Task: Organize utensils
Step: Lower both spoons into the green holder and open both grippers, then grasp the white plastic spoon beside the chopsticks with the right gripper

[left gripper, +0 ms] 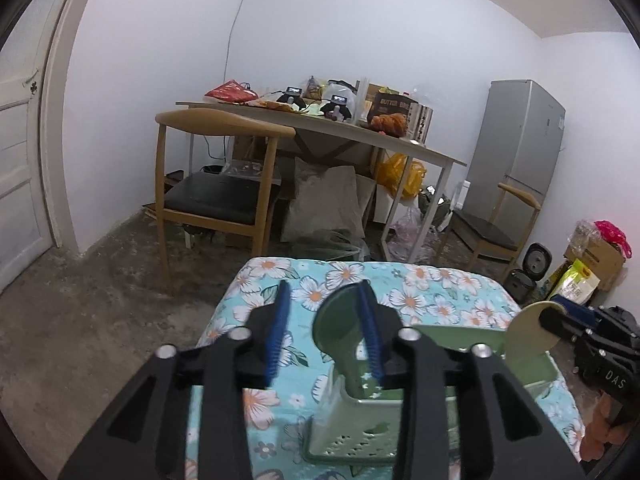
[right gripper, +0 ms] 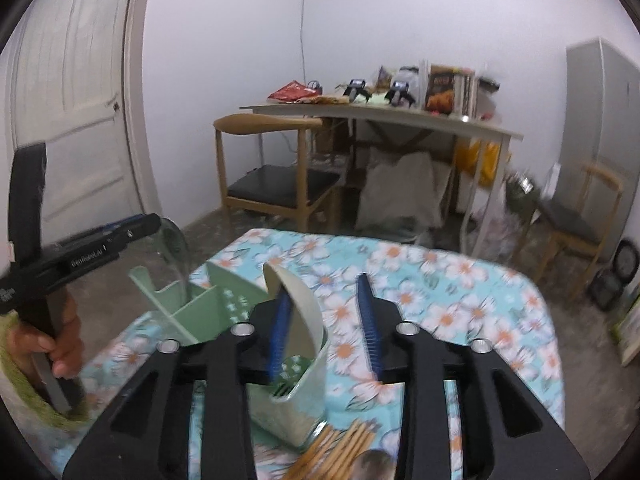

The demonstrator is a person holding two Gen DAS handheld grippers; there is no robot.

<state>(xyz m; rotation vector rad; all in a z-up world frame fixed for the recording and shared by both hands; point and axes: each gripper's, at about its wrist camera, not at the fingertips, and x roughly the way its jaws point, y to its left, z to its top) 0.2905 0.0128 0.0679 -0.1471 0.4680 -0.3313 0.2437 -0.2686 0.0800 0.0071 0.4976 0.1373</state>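
Observation:
A light green utensil holder [left gripper: 360, 432] with compartments stands on the floral tablecloth [left gripper: 432, 292]; it also shows in the right wrist view [right gripper: 200, 312]. A dark green spoon [left gripper: 340, 328] stands in one compartment, a cream spoon [right gripper: 304, 312] in another. My left gripper [left gripper: 324, 332] is open above the holder, its right finger beside the green spoon. My right gripper [right gripper: 324, 324] is open, its left finger by the cream spoon. Wooden chopsticks [right gripper: 340, 444] and a metal spoon [right gripper: 372, 464] lie in front of the holder.
Beyond the table stand a wooden chair [left gripper: 216, 184], a cluttered desk [left gripper: 400, 140], a second chair [left gripper: 492, 228] and a grey fridge [left gripper: 516, 148]. A white door [right gripper: 72, 100] is at the left. Boxes and bags [left gripper: 592, 264] sit at the right.

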